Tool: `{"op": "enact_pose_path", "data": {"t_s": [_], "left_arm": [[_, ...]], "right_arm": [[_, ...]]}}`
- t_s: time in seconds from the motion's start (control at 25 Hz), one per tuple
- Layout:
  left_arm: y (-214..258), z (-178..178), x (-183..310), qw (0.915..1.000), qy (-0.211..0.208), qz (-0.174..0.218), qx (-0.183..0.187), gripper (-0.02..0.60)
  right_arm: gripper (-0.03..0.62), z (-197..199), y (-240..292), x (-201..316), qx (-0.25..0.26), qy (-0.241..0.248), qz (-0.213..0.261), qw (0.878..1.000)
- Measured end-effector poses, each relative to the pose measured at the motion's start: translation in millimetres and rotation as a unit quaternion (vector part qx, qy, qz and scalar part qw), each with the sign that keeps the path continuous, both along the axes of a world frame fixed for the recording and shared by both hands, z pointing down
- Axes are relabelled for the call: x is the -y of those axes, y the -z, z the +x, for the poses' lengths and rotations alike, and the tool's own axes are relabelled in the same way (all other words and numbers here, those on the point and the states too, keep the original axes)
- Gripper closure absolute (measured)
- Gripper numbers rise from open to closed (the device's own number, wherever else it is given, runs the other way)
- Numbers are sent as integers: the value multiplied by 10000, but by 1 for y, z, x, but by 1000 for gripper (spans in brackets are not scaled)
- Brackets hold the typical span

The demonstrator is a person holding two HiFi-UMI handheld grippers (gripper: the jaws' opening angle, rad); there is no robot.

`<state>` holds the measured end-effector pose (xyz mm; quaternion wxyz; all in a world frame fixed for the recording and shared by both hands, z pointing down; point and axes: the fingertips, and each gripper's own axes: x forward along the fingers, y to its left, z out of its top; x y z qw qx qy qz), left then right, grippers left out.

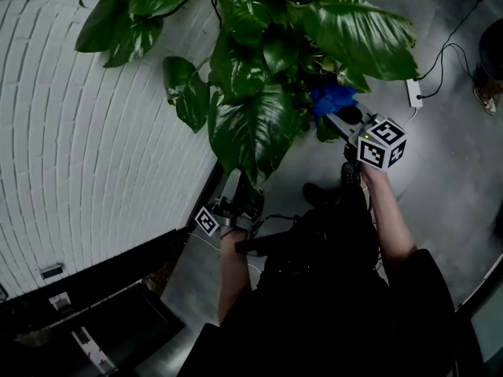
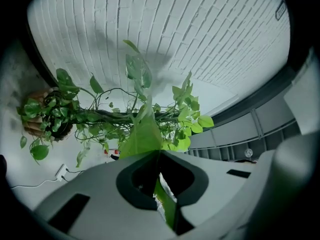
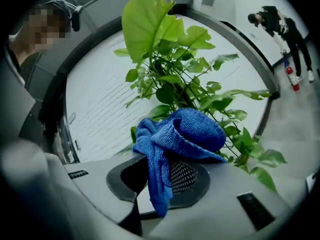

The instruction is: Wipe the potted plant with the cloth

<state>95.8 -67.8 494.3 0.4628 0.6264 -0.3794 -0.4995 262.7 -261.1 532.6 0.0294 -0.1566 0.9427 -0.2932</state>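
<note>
Blue cloth (image 3: pixel 187 131) pinched in right hand-held gripper (image 3: pixel 159 178), far right | left hand-held gripper (image 2: pixel 159 156) clamped on potted plant (image 1: pixel 259 45) leaf (image 2: pixel 144 136)

Cloth (image 1: pixel 333 100) right of plant (image 1: pixel 251 124) (wall (image 1: pixel 78 132) left)

Black clothing (image 1: pixel 338 305), bare forearms (image 1: pixel 232 269), black-and-white marker cubes (image 1: pixel 382 143)

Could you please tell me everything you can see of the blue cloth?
The cloth is bright blue, looks like looped microfibre, and is bunched into a wad. The right gripper is shut on it: the wad bulges above the jaws and one tail hangs down between them. It is held by the plant's leaves; touching can't be told.
</note>
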Motion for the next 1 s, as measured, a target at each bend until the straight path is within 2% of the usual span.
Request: {"op": "enact_pose_path", "data": {"t_s": [0.16,0.36,0.52,0.68,1.0], "left_arm": [[1,7,-4,9999,83,12,-62,558],[6,12,1,9998,103,150,-88,558],[12,11,4,9995,114,251,-142,558],[15,13,7,9983,185,365,-412,558],[20,18,12,9967,129,536,-603,558]], "right_arm": [[488,-60,24,19,78,544,520,9971],[488,-112,10,11,-223,1307,586,9894],[488,-114,-8,-35,-266,1809,506,9818],[488,-112,-21,-85,-292,2291,485,9718],[488,-112,-19,-167,-224,3032,638,9505]]}}
